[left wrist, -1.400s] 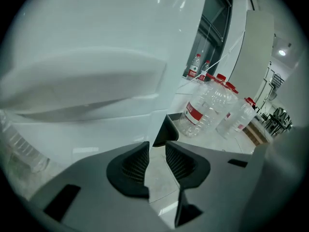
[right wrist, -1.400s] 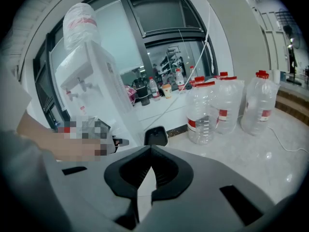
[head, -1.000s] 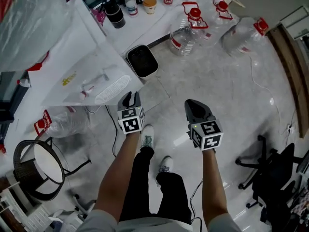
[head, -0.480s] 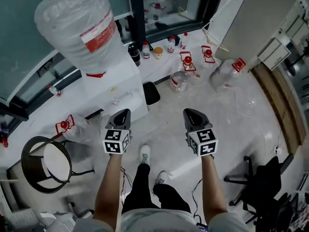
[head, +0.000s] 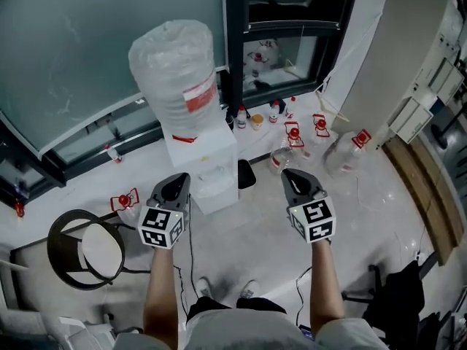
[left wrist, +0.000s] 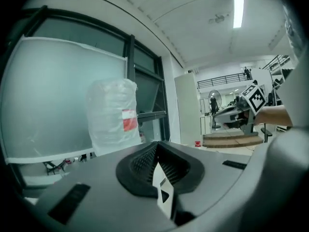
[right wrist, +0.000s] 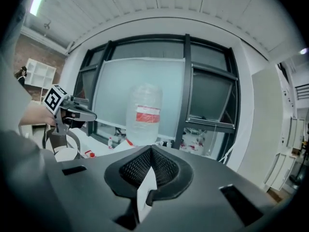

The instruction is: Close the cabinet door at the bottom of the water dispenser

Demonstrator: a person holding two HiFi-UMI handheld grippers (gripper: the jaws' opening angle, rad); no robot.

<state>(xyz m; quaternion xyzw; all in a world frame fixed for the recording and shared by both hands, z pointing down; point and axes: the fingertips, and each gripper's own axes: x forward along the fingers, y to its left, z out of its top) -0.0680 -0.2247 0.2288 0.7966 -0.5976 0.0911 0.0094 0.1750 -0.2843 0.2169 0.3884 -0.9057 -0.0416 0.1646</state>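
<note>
The white water dispenser (head: 203,168) stands by the window, with a plastic-wrapped bottle (head: 177,79) on top. I look down on it from above, and its bottom cabinet door is hidden from here. My left gripper (head: 175,184) hangs in the air in front of the dispenser, shut and empty. My right gripper (head: 294,179) is level with it further right, also shut and empty. In the left gripper view the jaws (left wrist: 155,151) meet, with the bottle (left wrist: 116,115) far beyond them. The right gripper (right wrist: 150,156) likewise points toward the bottle (right wrist: 144,114).
A round black-framed stand (head: 87,246) is at the left. Empty jugs with red caps (head: 343,152) and small bottles (head: 255,119) lie near the window. A black bin (head: 246,173) sits beside the dispenser. A black office chair (head: 405,297) is at the lower right.
Both grippers and the head view have risen well away from the floor, so the dispenser now looks smaller and farther off. The left jaws, slightly apart a second ago, have come together.
</note>
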